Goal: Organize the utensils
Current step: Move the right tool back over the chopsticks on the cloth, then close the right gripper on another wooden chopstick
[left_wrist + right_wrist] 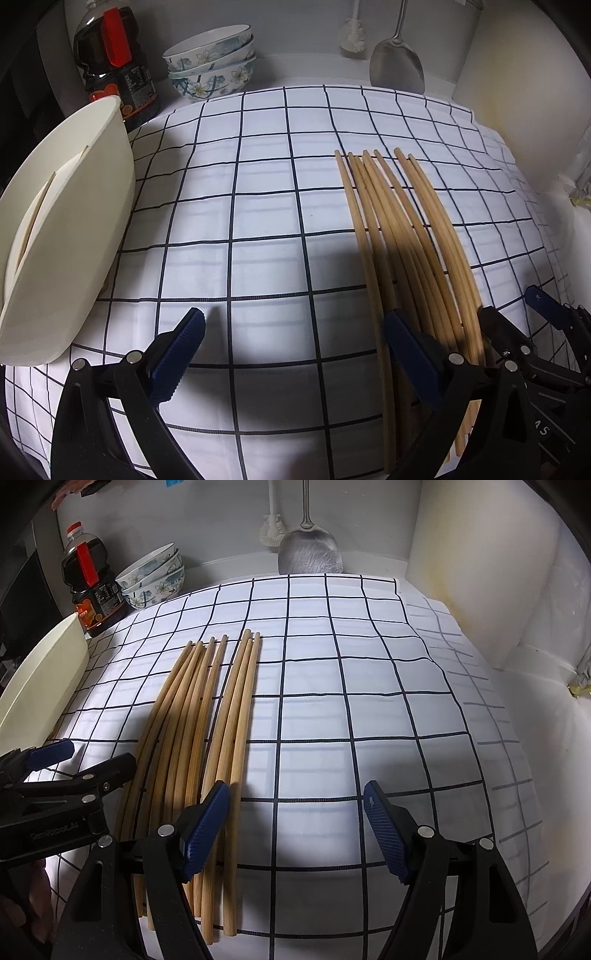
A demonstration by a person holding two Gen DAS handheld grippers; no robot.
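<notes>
Both tools hovering with jaws apart, gripping nothing: left tool (295,354), right tool (295,827). Chopsticks (207,716) lying bunched on checked cloth (332,709), cream holder (66,236) sitting leftward.

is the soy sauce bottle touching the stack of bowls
Apart. The left wrist view shows a strip of bare wall and counter between the soy sauce bottle and the stack of bowls.

Bare cloth (351,709) right of chopsticks (207,720)
</notes>
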